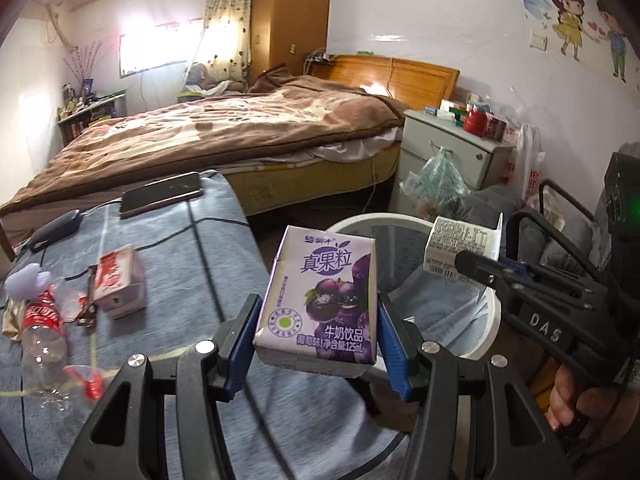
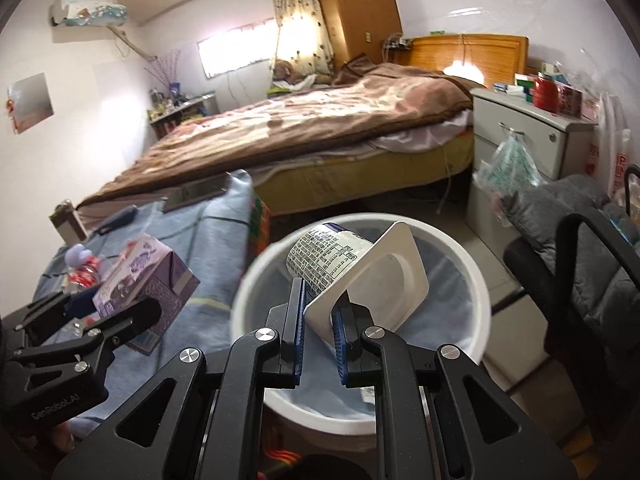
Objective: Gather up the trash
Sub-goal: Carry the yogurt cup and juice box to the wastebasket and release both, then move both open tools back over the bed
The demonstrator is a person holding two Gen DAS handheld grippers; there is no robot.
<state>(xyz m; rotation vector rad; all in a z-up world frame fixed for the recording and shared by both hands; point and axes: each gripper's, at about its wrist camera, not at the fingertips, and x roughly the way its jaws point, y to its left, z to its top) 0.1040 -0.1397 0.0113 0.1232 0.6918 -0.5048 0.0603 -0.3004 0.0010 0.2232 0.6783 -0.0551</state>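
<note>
- The left gripper [image 1: 316,330] clamps a small purple cardboard milk-drink carton [image 1: 320,300] by its two narrow sides, blue pads flat against the card; the carton hangs upright over the edge of the blue cloth-covered tabletop [image 1: 192,264], just beside the round white plastic bin [image 1: 494,320].
- The right gripper [image 2: 319,316] is pressed together on the thin square rim of a white plastic yoghurt cup [image 2: 352,268], which tilts over the mouth of the bin [image 2: 256,276].
- Both look empty and light. The carton is likely stiff enough at its folded edges, though its broad faces would dent under a hard squeeze.
- The cup wall seems thin and springy; the rim flange is the firm part, yet smooth, so it may pivot or slip.
- Left on the tabletop: a pink drink carton [image 1: 120,282], best taken across its narrow sides, and a clear crushed plastic bottle with a red label [image 1: 42,328], slippery and round, best held at the neck.
</note>
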